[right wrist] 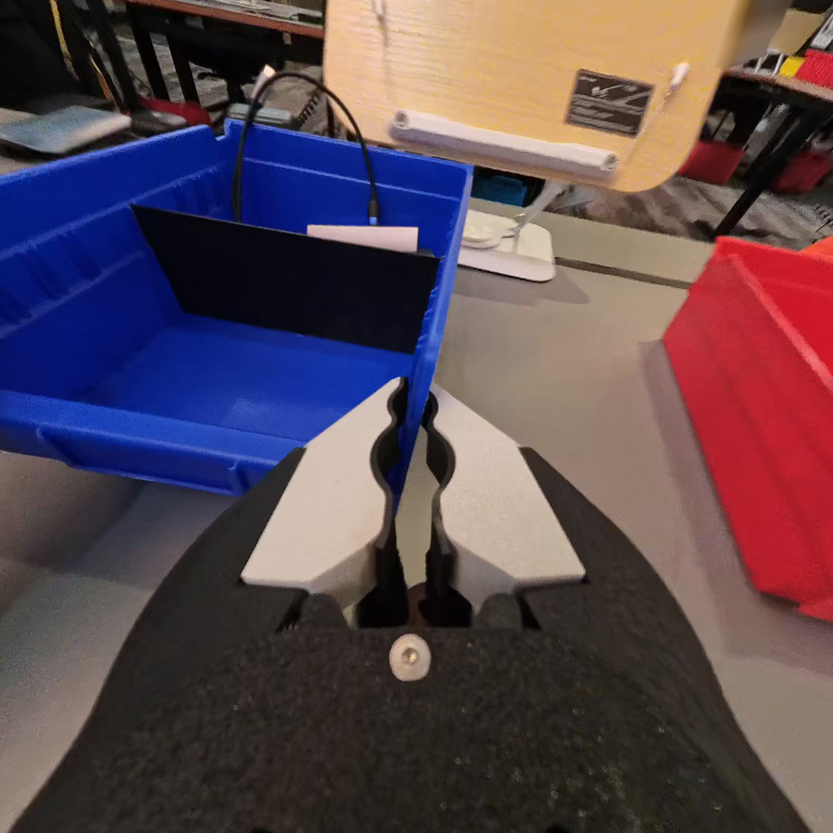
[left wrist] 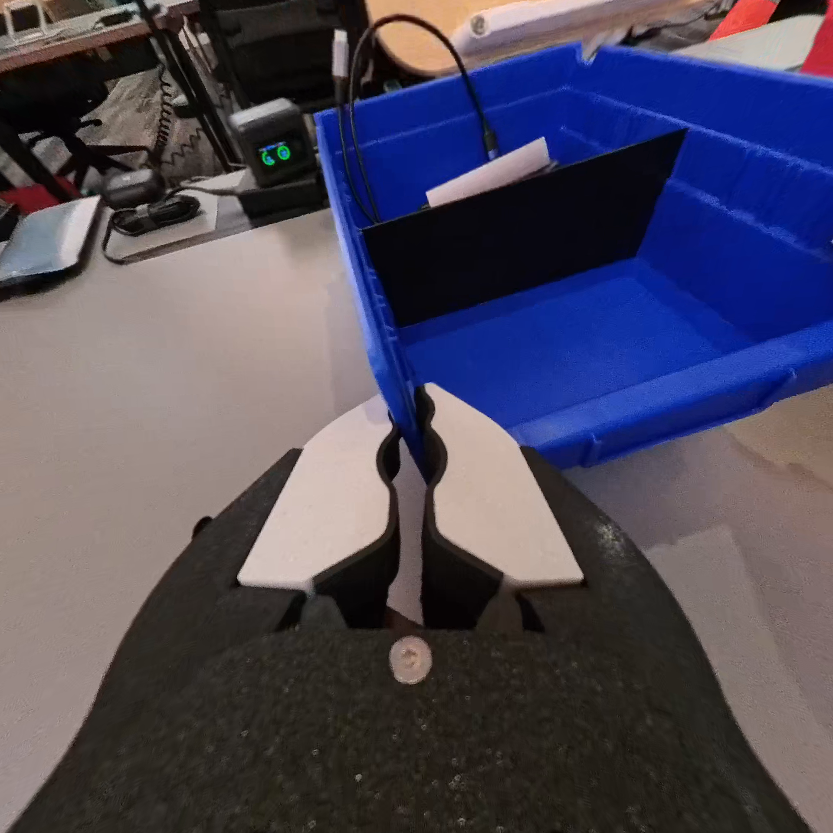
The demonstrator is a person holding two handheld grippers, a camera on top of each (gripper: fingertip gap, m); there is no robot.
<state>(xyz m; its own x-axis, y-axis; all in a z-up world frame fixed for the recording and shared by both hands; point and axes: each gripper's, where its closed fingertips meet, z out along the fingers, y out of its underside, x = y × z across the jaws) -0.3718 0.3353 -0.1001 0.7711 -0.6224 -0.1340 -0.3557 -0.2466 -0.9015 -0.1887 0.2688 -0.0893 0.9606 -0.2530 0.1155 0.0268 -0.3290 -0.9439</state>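
A blue plastic bin [left wrist: 586,342] stands on the grey table [left wrist: 180,383], split by a black divider [left wrist: 518,243]. The near compartment is bare. Behind the divider are a white card [left wrist: 491,176] and a looping black cable [left wrist: 450,58]. My left gripper [left wrist: 408,401] is shut on the bin's left wall near its front corner. My right gripper [right wrist: 417,392] is shut on the bin's [right wrist: 225,369] right wall near the front corner. The divider [right wrist: 293,284], card [right wrist: 363,236] and cable [right wrist: 315,90] also show in the right wrist view. I cannot tell whether the bin is lifted.
A red bin [right wrist: 766,405] stands on the table to the right. A tilted wooden panel with a white bar [right wrist: 496,67] rises behind the blue bin on a white base [right wrist: 509,252]. A black device with a green display [left wrist: 272,144], cables and a flat grey device [left wrist: 45,239] lie far left. The left gripper's tips are roughly 20 centimetres from the right gripper's.
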